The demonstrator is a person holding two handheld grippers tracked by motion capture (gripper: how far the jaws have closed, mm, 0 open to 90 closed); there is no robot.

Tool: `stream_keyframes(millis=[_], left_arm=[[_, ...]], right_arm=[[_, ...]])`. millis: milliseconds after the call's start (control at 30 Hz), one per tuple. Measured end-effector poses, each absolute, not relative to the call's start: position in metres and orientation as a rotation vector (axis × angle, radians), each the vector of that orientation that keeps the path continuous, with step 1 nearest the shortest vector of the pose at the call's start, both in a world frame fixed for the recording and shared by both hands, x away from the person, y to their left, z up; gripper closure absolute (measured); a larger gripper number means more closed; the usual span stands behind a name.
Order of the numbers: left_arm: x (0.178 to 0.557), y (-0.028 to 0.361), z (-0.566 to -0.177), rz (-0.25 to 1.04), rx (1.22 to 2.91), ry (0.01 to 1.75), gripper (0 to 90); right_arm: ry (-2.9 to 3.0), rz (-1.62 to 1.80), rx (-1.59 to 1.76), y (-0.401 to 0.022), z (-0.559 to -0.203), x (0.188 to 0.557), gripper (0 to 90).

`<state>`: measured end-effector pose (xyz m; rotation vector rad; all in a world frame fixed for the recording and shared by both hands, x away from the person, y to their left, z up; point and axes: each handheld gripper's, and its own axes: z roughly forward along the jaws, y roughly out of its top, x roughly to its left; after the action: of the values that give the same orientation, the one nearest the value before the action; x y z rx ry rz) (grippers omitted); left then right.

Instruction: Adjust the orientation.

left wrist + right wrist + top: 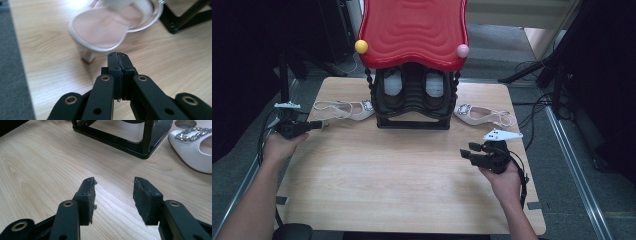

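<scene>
Left tongs (318, 125) are pressed together with nothing between them, tips just short of the heel of the left white shoe (343, 109), which lies on the wooden surface (412, 175) at about 9 o'clock from the black rack (413, 100). Right tongs (468, 151) sit spread and empty, with the other white shoe (482, 116) at their 12 o'clock.

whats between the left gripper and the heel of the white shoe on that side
Bare light wood table, nothing else. In the left gripper view the shut left gripper points at the white slingback shoe, just short of its small block heel; whether they touch is unclear.
</scene>
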<state>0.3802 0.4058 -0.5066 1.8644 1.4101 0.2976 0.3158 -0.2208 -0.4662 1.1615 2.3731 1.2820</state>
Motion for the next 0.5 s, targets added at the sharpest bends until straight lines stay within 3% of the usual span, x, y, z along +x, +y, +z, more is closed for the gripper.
stream_keyframes(millis=[333,500], left_arm=[[0.4,0.406,-0.527,0.335,1.885,1.482,90.0],[0.404,0.411,-0.534,0.335,1.818,1.508,90.0]], right_arm=[[2.366,1.283,1.16,-0.219,-0.467,0.316,53.7],[2.373,1.279,1.164,-0.219,-0.468,0.316,53.7]])
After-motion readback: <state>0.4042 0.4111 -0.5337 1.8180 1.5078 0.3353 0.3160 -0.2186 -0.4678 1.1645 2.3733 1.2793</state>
